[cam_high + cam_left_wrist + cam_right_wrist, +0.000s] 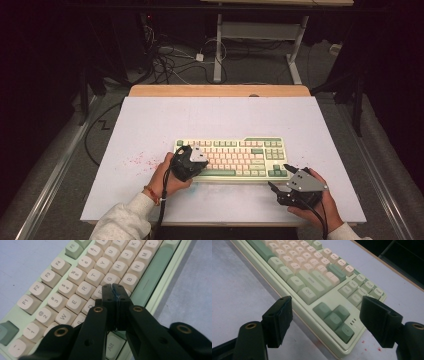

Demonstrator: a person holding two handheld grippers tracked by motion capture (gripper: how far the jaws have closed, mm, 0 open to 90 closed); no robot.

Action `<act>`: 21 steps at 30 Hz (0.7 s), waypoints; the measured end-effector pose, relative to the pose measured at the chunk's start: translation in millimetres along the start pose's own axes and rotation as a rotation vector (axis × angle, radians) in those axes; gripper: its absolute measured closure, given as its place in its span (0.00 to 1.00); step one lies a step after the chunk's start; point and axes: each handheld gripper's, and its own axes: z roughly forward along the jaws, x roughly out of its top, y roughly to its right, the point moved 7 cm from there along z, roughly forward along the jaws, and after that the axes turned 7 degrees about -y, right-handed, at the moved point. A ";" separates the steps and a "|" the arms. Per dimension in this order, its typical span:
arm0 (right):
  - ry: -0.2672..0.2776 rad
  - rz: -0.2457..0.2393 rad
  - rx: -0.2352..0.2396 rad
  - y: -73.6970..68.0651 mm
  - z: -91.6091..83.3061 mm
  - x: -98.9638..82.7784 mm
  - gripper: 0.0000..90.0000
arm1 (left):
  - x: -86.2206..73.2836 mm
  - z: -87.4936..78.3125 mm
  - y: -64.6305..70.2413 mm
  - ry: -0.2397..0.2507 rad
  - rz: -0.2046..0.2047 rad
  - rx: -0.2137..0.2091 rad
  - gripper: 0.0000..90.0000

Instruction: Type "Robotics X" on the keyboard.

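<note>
Closed left gripper (115, 286) tips rest on keyboard (155, 272) keys.

Your keyboard (235, 159) lies flat on the white table, its long side running across in front of you, toward the near half of the tabletop. It has a pale green case, cream letter keys (93, 277), and darker green space bar (152, 277), modifier keys and arrow keys (334, 317).
</note>
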 end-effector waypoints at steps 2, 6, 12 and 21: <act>0.001 0.000 0.000 0.1 -0.2 0.1 0.30 | 0.5 -0.9 -0.3 0.006 -0.001 0.002 0.96; -0.001 -0.002 0.000 0.2 0.0 -0.1 0.30 | 0.6 -3.4 -2.2 0.015 0.003 0.013 0.93; -0.002 -0.001 0.002 0.1 0.2 -0.2 0.30 | 0.2 -9.0 -5.4 0.035 -0.005 0.029 0.89; -0.004 0.003 0.006 -0.4 0.6 -0.3 0.30 | -0.9 -12.0 -8.6 0.053 -0.006 0.054 0.83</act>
